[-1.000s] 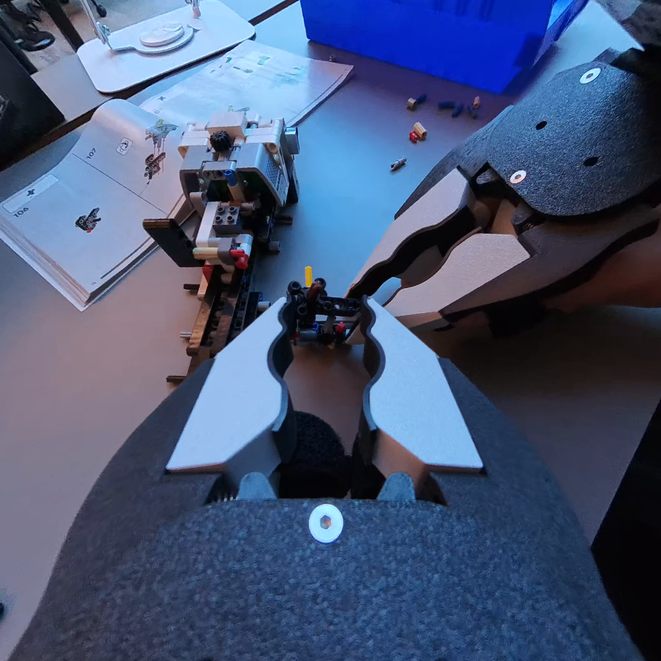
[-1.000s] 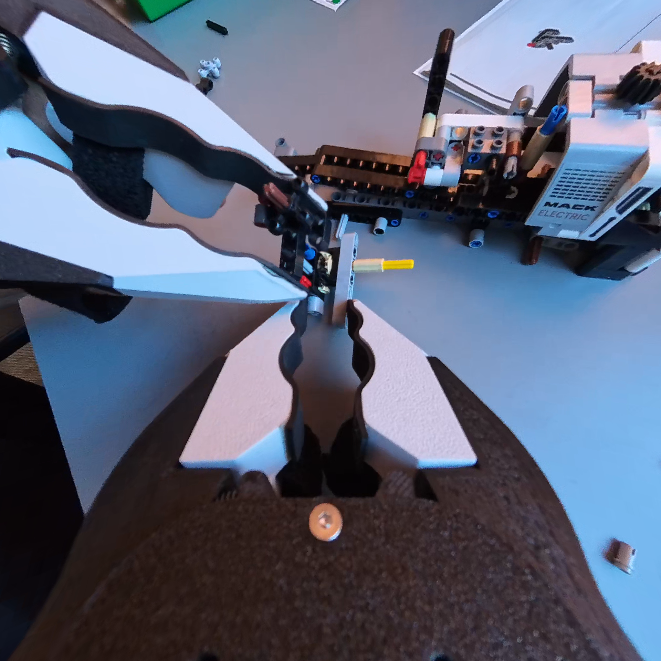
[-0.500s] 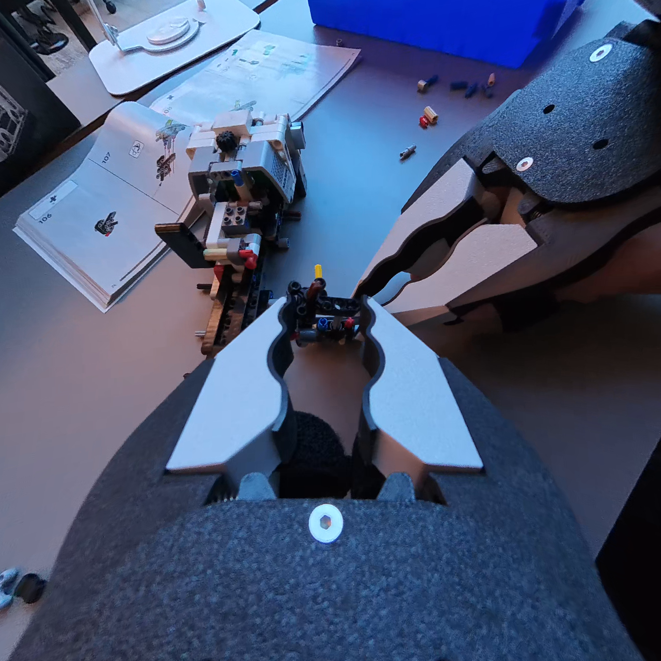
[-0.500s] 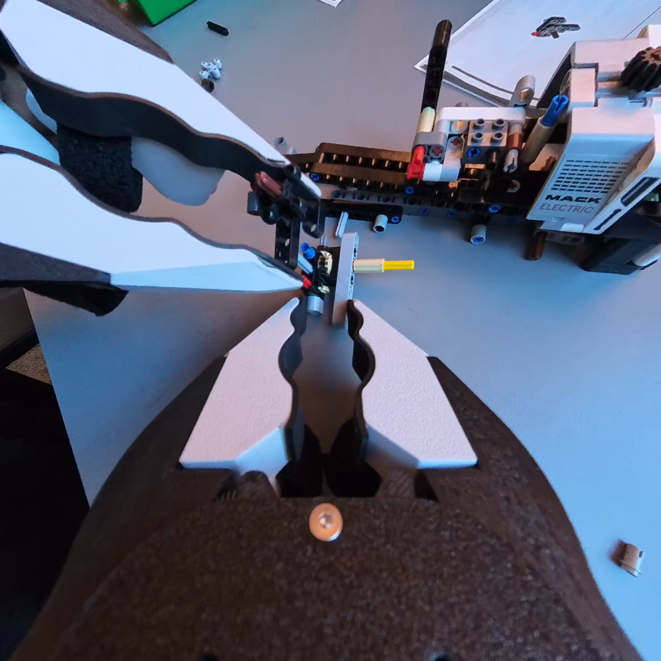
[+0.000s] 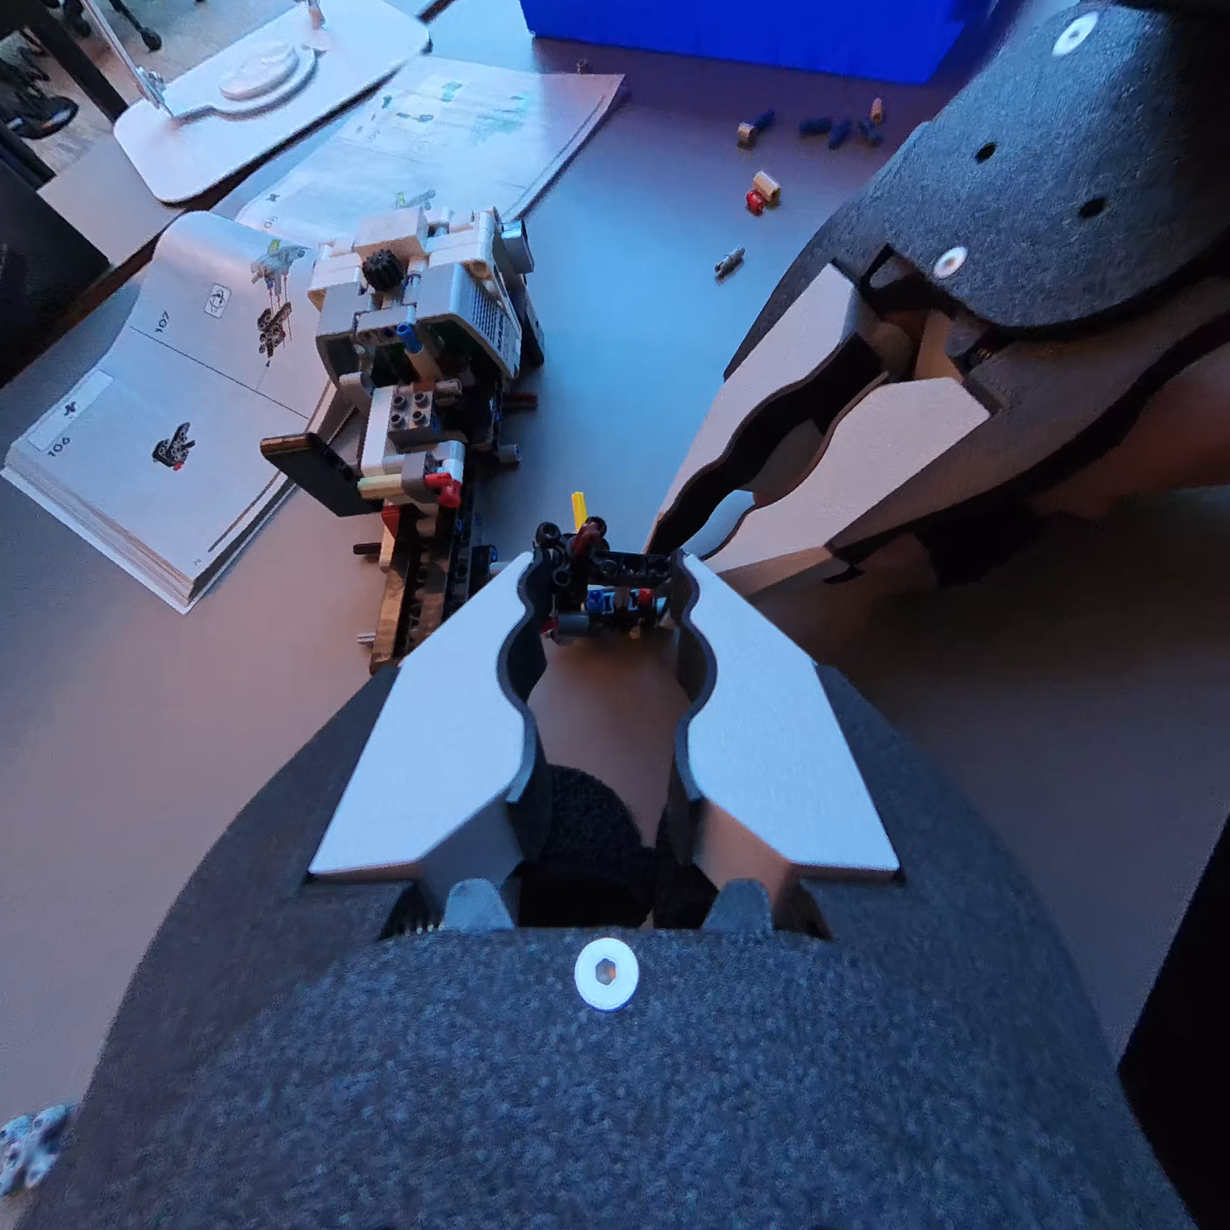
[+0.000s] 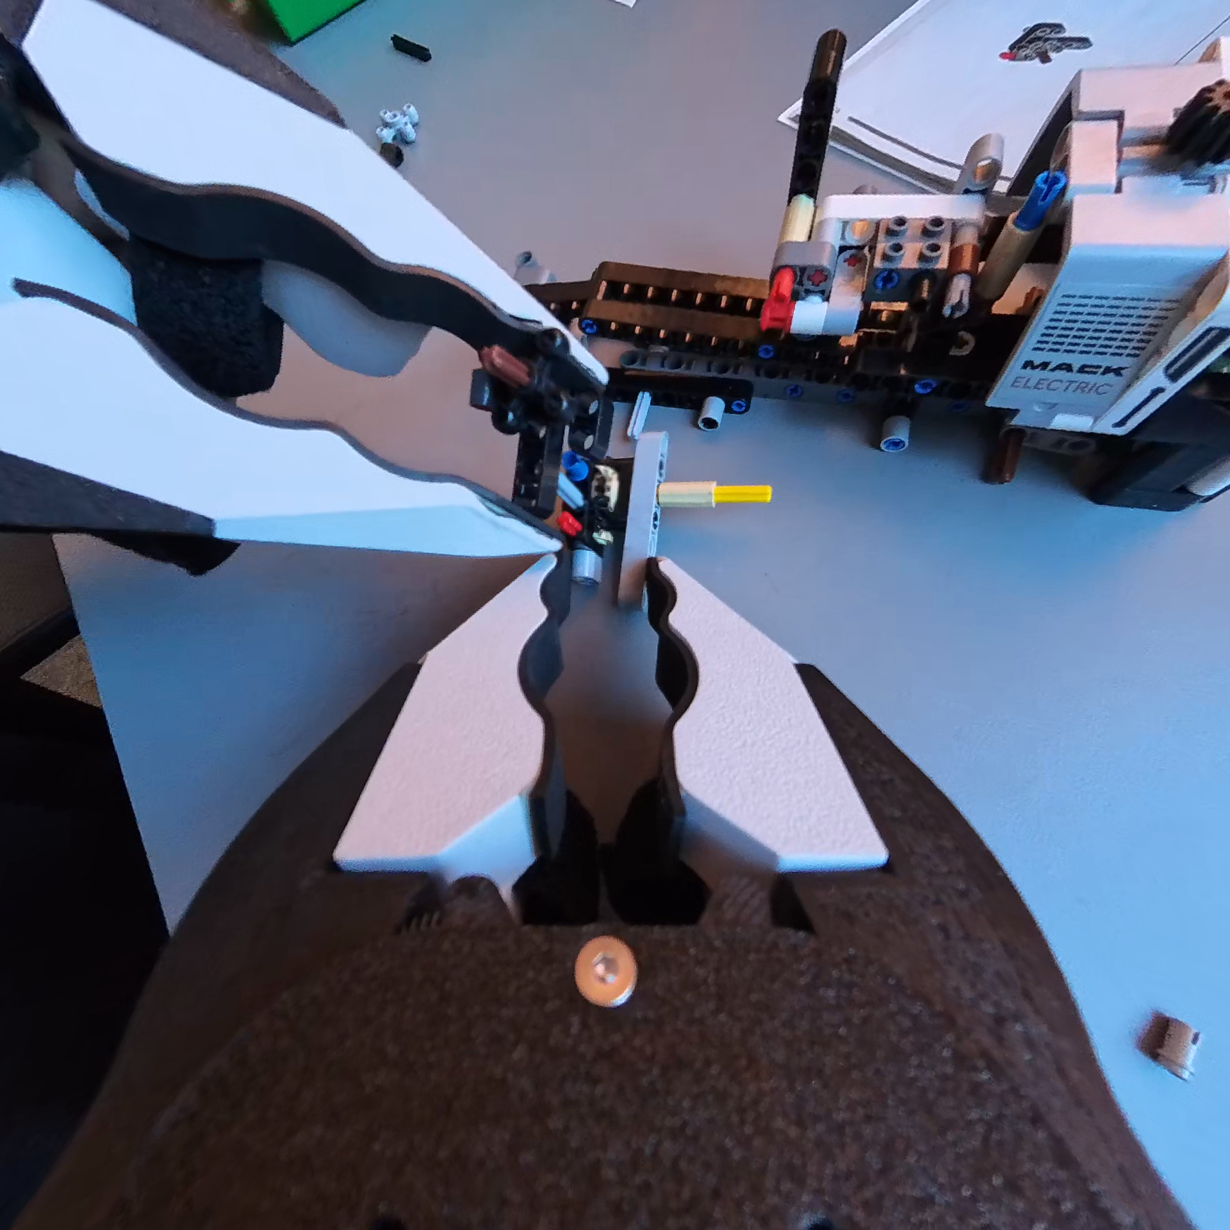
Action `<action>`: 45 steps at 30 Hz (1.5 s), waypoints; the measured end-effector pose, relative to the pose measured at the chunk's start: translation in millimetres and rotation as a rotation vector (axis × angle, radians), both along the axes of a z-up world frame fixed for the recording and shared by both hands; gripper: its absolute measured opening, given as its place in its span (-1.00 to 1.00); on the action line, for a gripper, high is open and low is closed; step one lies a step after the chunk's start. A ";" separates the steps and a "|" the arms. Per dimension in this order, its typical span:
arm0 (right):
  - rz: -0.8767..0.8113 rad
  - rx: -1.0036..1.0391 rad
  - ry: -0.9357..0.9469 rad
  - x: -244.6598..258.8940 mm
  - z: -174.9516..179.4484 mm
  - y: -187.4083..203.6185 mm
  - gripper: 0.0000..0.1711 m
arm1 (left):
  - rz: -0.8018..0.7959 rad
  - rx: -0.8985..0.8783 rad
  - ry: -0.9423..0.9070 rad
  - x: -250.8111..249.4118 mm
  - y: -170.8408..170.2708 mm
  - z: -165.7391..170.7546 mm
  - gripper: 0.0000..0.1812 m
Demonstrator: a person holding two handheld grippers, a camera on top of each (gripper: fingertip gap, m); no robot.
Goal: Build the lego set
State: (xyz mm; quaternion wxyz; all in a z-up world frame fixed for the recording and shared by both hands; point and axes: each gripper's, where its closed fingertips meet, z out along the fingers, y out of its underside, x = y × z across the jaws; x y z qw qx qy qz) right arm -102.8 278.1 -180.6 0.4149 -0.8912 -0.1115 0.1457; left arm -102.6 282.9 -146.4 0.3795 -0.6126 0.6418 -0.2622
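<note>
You are working beside a half-built truck (image 5: 426,359) lying on the table (image 5: 166,699). Your left hand-held gripper (image 5: 606,586) is clamping the small subassembly (image 5: 599,579); your right hand-held gripper (image 6: 606,572) is pinching its grey beam (image 6: 642,506), still unjoined to the truck.

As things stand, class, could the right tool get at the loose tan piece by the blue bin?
Probably not yet: the right tool is shut on the small assembly, so it is occupied. The table toward the tan piece looks free.
</note>
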 end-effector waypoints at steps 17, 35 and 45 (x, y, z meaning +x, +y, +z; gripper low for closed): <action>0.126 0.019 -0.048 -2.2 1.5 -10.0 -0.65 | 0.036 -0.205 -0.042 -2.2 4.3 -2.0 -0.63; 0.094 -0.048 0.104 11.8 35.5 0.2 -0.74 | -0.074 -0.145 0.032 12.2 -0.3 -17.8 -0.62; 0.058 -0.141 0.026 22.5 35.9 1.6 -0.72 | -0.087 -0.067 0.104 10.2 2.3 -39.7 -0.84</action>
